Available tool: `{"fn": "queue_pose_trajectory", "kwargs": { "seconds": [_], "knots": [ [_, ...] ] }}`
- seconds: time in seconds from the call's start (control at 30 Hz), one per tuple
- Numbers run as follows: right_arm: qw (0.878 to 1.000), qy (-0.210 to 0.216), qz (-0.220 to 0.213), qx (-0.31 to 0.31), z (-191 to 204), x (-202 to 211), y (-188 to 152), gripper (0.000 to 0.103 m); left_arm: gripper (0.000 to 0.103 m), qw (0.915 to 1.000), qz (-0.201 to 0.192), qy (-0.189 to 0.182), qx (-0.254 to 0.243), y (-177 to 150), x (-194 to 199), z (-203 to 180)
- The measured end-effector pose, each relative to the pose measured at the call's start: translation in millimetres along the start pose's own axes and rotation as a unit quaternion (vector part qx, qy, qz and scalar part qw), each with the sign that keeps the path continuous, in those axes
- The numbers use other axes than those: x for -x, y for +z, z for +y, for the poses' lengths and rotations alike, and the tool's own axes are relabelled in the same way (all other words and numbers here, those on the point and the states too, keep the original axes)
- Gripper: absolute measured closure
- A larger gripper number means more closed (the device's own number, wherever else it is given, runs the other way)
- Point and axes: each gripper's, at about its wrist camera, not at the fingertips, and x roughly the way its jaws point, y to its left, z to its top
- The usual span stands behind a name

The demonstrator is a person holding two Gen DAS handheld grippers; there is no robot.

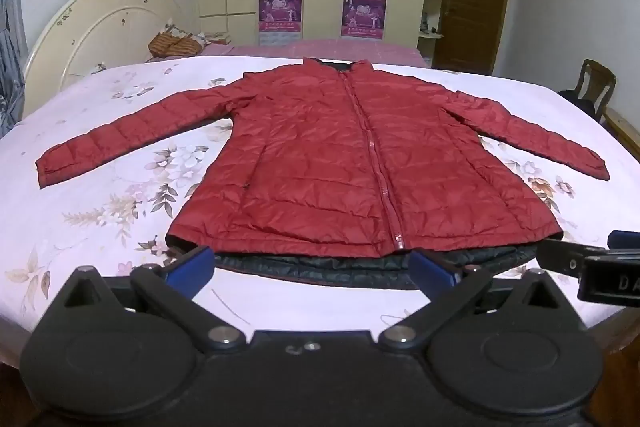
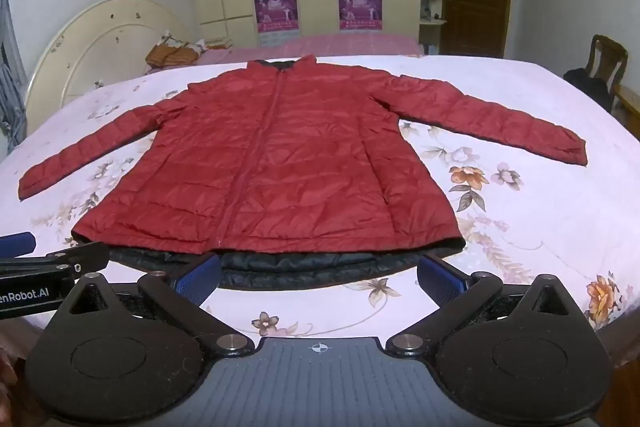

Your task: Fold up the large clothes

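Observation:
A red quilted jacket (image 1: 340, 163) (image 2: 272, 163) lies flat and zipped on the bed, front up, collar far away, both sleeves spread outward. Its dark lining shows as a strip below the near hem (image 1: 360, 265). My left gripper (image 1: 312, 269) hovers open just short of the hem near the zipper's bottom end, nothing between its blue pads. My right gripper (image 2: 320, 277) also stands open in front of the hem, a little right of the zipper, empty. Each gripper shows at the edge of the other's view: the right gripper (image 1: 592, 259) and the left gripper (image 2: 52, 263).
The bed has a pale floral sheet (image 1: 100, 211) (image 2: 540, 195) and a cream headboard (image 1: 104, 27) at the left. A pink bed (image 1: 320, 49) with an orange bundle (image 1: 174, 45), a wardrobe with posters, a brown door and a wooden chair (image 2: 604, 63) stand beyond.

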Motion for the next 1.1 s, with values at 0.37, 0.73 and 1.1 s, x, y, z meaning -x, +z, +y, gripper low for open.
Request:
{"fn": "queue_pose_trajectory", "kwargs": {
  "seconds": [0.37, 0.73, 1.1],
  "knots": [
    [1.0, 0.0, -0.001, -0.001, -0.2, -0.1, 1.5, 0.0, 0.0, 1.0, 0.0, 0.003, -0.002, 1.8, 0.6, -0.3],
    [1.0, 0.0, -0.002, 0.0, -2.4, -0.8, 1.6, 0.0, 0.0, 1.0, -0.003, 0.004, -0.001, 0.6, -1.0, 0.2],
    [1.0, -0.001, -0.002, -0.001, -3.9, -2.7, 2.4, 0.0, 0.0, 1.0, -0.002, 0.005, -0.003, 4.7, 1.5, 0.7]
  ]
}}
